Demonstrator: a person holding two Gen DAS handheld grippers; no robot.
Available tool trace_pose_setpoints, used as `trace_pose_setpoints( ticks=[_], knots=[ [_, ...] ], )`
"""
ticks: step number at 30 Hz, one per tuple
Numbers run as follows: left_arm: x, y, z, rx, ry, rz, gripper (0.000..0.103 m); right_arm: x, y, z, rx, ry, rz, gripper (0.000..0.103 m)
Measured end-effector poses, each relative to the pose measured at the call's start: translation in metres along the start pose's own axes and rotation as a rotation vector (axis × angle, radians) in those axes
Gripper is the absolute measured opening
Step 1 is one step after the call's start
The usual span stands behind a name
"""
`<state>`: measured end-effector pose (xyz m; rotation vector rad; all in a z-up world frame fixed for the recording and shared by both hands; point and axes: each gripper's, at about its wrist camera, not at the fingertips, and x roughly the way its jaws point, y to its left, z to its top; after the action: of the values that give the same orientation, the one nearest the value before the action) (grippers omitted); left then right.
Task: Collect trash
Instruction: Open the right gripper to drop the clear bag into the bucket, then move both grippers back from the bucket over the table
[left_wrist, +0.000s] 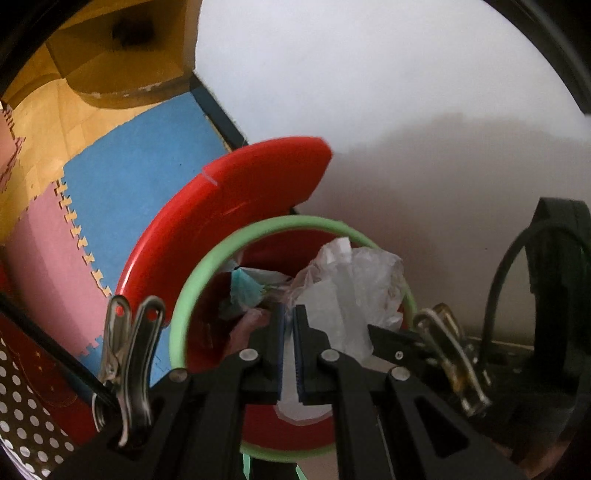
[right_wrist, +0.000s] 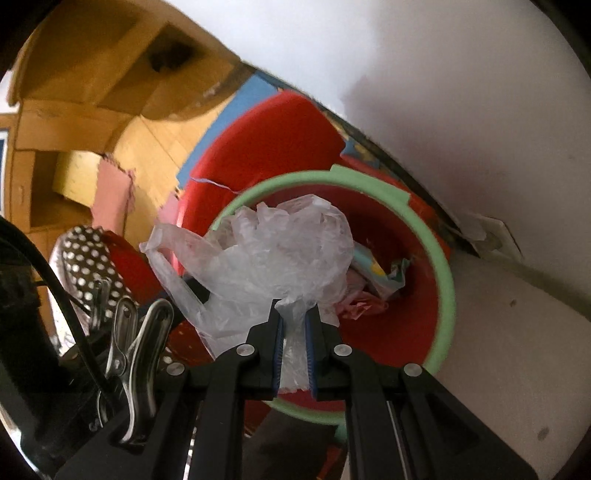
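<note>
A red bin with a green rim (left_wrist: 192, 291) stands against the wall, its red lid (left_wrist: 258, 177) tipped open behind it. Crumpled trash lies inside, among it a teal wrapper (left_wrist: 245, 288) and pink scraps (right_wrist: 362, 306). My right gripper (right_wrist: 295, 314) points down over the bin's mouth, shut on a crumpled clear plastic bag (right_wrist: 280, 251) that bulges above the green rim (right_wrist: 443, 280). The same bag (left_wrist: 354, 284) shows in the left wrist view. My left gripper (left_wrist: 290, 314) hangs just above the bin beside the bag, shut, with nothing visible between its pads.
A white wall (left_wrist: 369, 74) runs right behind the bin. Blue (left_wrist: 140, 166) and pink (left_wrist: 48, 251) foam mats cover the floor to the left, with a wooden cabinet (left_wrist: 122, 48) beyond. A polka-dot bag (right_wrist: 88, 258) sits close to the bin's left side.
</note>
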<state>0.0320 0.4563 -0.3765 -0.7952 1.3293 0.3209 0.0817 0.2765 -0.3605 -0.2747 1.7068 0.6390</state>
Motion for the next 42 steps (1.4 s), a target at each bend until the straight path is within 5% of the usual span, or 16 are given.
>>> trace_pose_setpoints(
  ticks=[12, 17, 21, 26, 28, 31, 42],
  knots=[
    [0.029, 0.013, -0.007, -0.034, 0.066, 0.041, 0.006, 0.04, 0.001, -0.003, -0.025, 0.079, -0.073, 0.014],
    [0.022, 0.019, -0.006, -0.053, 0.076, 0.06, 0.007, 0.035, -0.004, -0.003, 0.011, 0.061, -0.067, 0.05],
    [0.011, 0.019, 0.001, -0.03, 0.074, 0.088, 0.008, 0.032, -0.006, -0.001, 0.029, 0.047, -0.07, 0.064],
    [-0.014, 0.017, 0.012, 0.002, 0.036, 0.165, 0.034, 0.022, -0.002, 0.002, 0.06, 0.016, -0.055, 0.069],
    [-0.026, 0.019, 0.018, -0.018, 0.024, 0.158, 0.057, 0.014, 0.0, 0.002, 0.094, -0.009, -0.039, 0.069],
    [-0.052, 0.026, 0.028, -0.051, 0.012, 0.12, 0.071, 0.001, 0.006, 0.0, 0.137, -0.053, -0.001, 0.07],
    [-0.171, 0.006, 0.035, 0.001, -0.116, 0.152, 0.075, -0.094, 0.066, -0.013, 0.015, -0.278, 0.078, 0.072]
  ],
)
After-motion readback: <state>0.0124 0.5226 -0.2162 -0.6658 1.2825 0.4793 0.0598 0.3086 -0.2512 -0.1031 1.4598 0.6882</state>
